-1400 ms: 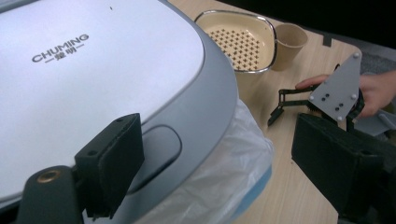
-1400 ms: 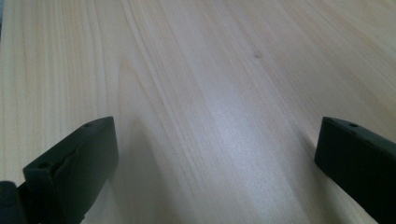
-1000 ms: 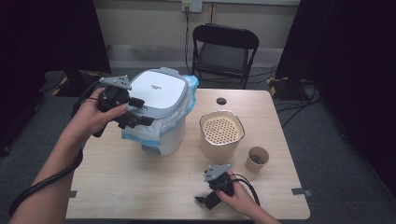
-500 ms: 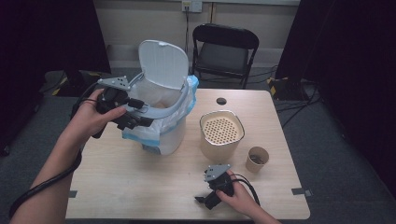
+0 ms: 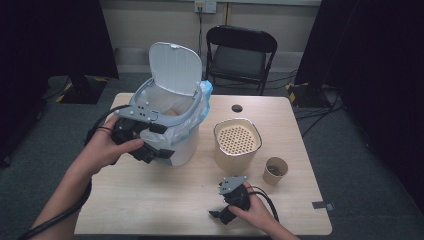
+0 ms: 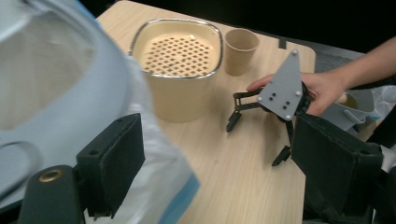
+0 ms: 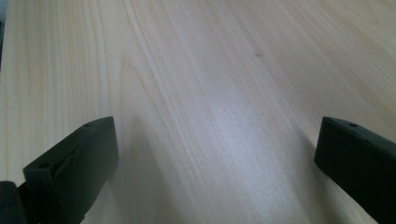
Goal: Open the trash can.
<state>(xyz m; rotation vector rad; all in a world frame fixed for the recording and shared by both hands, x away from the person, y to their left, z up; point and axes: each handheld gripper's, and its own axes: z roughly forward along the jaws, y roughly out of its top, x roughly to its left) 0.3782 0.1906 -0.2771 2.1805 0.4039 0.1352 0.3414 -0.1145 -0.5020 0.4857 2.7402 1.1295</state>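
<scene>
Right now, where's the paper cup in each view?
High view: cup right of centre, beside the beige pot.
Left gripper view: cup top centre, right of the pot.
Right gripper view: bare table between the jaws.
Shared landmark: the table.

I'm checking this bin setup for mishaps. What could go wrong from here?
The left gripper is right up against the white plastic lidded bin, so a nudge might shove or tip it. Its open fingers could snag the blue-edged clear liner bag. The raised white lid may drop shut.
</scene>
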